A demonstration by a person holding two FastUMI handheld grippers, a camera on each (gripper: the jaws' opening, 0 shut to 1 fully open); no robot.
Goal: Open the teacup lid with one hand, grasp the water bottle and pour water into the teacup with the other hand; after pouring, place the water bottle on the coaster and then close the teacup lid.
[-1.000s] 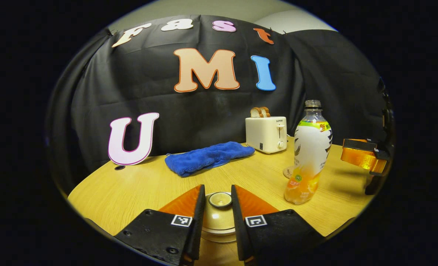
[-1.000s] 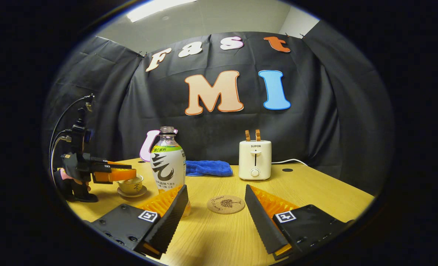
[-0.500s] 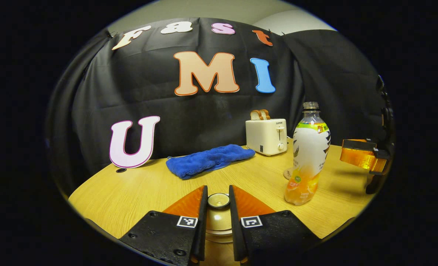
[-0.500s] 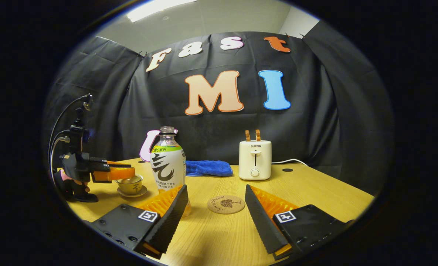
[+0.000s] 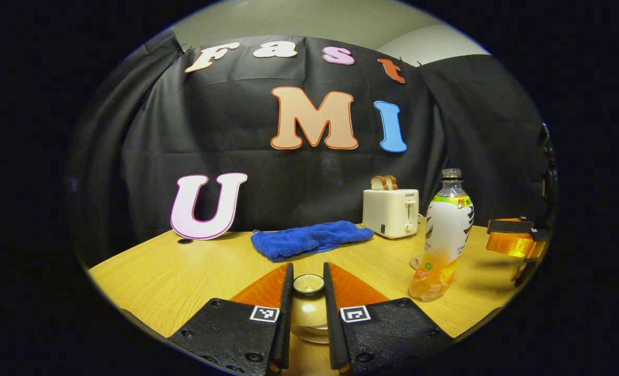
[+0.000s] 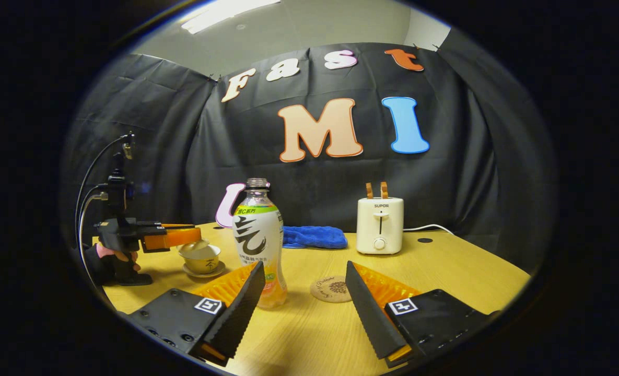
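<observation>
Beige teacup lid (image 5: 308, 284) lifted off teacup (image 6: 203, 258), uncapped bottle (image 6: 259, 241) upright beside cork coaster (image 6: 331, 289)

A: Which parts are obstructed?
B: The left gripper (image 5: 307, 284) fingers cover both sides of the teacup lid (image 5: 308, 308); the cup beneath is hidden. The water bottle (image 5: 441, 235) masks most of the coaster (image 5: 415, 261).

A: Anything cropped or illegible?
B: The right gripper (image 5: 515, 241) is cut off at the edge. The toaster (image 6: 380, 225) marking is too small to resolve.

Right gripper (image 6: 304, 292) hangs wide open over the table's (image 6: 445, 277) near edge, water bottle (image 6: 259, 243) just ahead of its left finger, coaster (image 6: 331, 289) between the fingers. Over at the left edge, the left gripper (image 6: 176, 237) holds the lid (image 6: 194, 245) tilted just above the teacup (image 6: 202, 258).
</observation>
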